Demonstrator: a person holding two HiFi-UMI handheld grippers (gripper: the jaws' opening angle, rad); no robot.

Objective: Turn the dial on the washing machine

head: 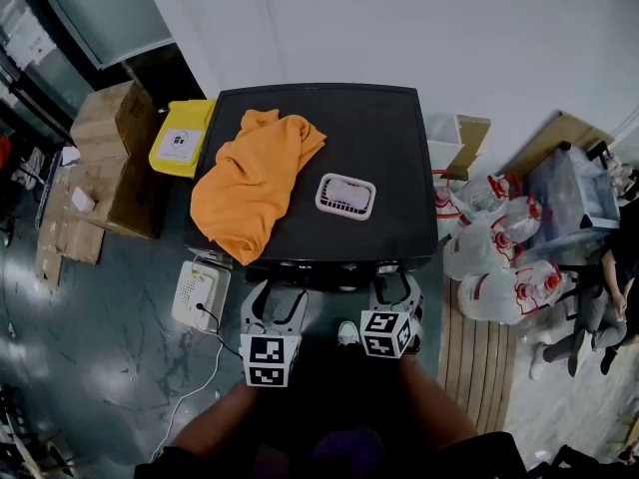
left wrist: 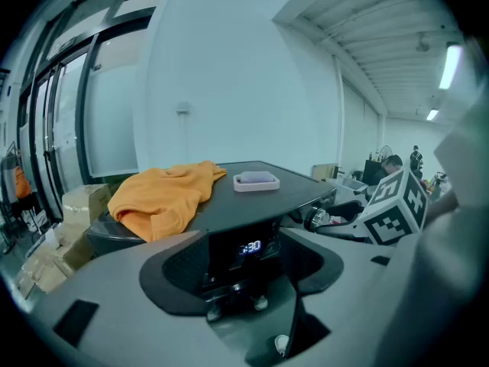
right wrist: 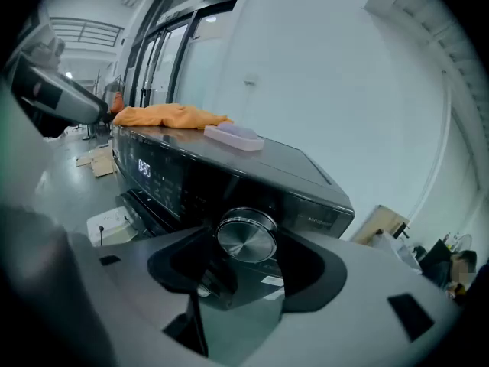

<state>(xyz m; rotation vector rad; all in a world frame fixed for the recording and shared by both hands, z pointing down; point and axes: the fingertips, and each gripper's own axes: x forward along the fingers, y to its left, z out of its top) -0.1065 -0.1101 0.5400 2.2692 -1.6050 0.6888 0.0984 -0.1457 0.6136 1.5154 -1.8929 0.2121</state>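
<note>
The dark washing machine [head: 384, 133] stood upright on the grey floor [head: 120, 297], its back to a white wall [head: 399, 28], its flat black top level. Across the upper front ran a glossy black control panel [right wrist: 191, 186], where a small display [left wrist: 249, 247] glowed with pale-blue digits. The dial [right wrist: 246, 238], a round knob with a brushed-metal face and a bright chrome rim, sat on that panel toward the machine's right end, apart from the display, and projected straight out from the front.
</note>
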